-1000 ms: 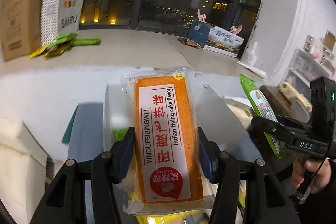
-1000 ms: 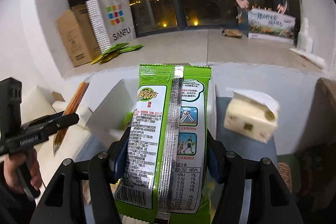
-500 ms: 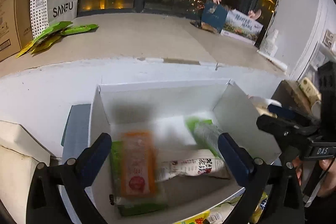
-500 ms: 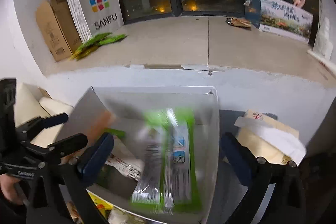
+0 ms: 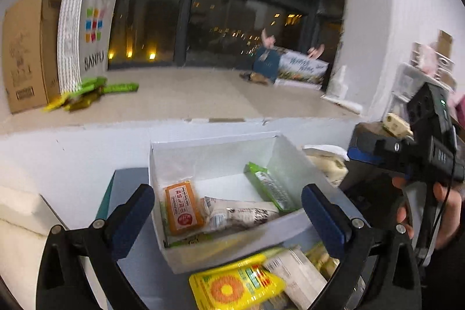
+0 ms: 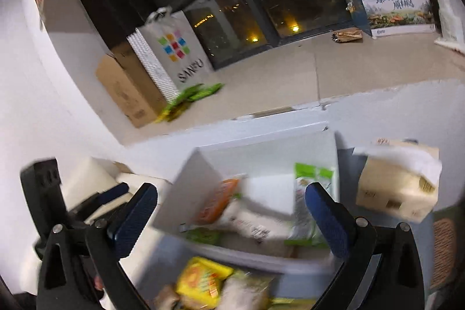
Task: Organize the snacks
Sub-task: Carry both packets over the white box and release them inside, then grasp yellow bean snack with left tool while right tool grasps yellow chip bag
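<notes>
Both tools are spread wide with nothing in them, and the closest loose snack is the yellow pack (image 5: pixel 237 285), right below and between the left tool (image 5: pixel 228 225) fingers, long axis running left-right. Right tool (image 6: pixel 232 225) hangs over it too; the box (image 5: pixel 203 143) with the orange pack (image 5: pixel 183 208) sits just past.

SANFU bag (image 5: pixel 87 31) beside cardboard box (image 5: pixel 24 48); tissue pack (image 6: pixel 398 182)

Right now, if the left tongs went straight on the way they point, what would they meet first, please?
Probably the white cardboard box, likely the white crinkled snack packet inside it. The open left tongs frame it, though depth is unclear.
</notes>
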Motion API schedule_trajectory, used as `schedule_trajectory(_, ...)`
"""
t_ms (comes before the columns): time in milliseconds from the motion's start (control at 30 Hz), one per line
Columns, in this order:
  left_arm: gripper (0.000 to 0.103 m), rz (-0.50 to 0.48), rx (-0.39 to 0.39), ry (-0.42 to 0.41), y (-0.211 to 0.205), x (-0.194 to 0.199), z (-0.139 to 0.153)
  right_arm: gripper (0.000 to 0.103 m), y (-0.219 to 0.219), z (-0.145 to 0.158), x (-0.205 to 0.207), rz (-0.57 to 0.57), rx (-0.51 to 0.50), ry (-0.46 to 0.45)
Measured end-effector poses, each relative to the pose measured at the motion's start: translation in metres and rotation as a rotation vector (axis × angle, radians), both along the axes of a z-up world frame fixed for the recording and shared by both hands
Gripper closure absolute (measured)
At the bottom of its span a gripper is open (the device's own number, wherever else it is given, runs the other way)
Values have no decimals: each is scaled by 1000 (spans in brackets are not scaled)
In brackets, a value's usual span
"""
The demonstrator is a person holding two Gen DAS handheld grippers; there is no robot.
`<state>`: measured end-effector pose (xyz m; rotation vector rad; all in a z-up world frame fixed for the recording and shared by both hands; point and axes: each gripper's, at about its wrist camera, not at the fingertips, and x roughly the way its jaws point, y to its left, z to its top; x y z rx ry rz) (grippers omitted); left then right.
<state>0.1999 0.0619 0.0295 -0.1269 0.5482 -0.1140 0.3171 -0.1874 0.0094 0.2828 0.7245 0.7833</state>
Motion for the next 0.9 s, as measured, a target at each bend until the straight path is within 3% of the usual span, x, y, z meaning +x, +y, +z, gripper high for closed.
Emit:
schedule_trajectory(133,0,-7,-30,-39,-4,-48,7,0,-16,13,-38,36,71,-30)
schedule_trajectory(267,0,8,-31,-63,-9,-88,7,0,-27,25,-83,43,5,-81)
schedule_trajectory(400,0,-17,-40,-83,-13,-121,3,0,-38,31,-134,14,-91,-197)
schedule_trajectory(533,0,-24,18,-77,-18,-150,-3,0,-57,30,-180,-70,-202,-318)
schedule_trajectory(700,0,-17,-29,-33,-16,-171,-17,0,-90,23,-214,-147,-193,-304)
schedule_trajectory(900,0,-23,-48,12,-21,-178,-32,0,-97,3,-226,-174,-276,-280)
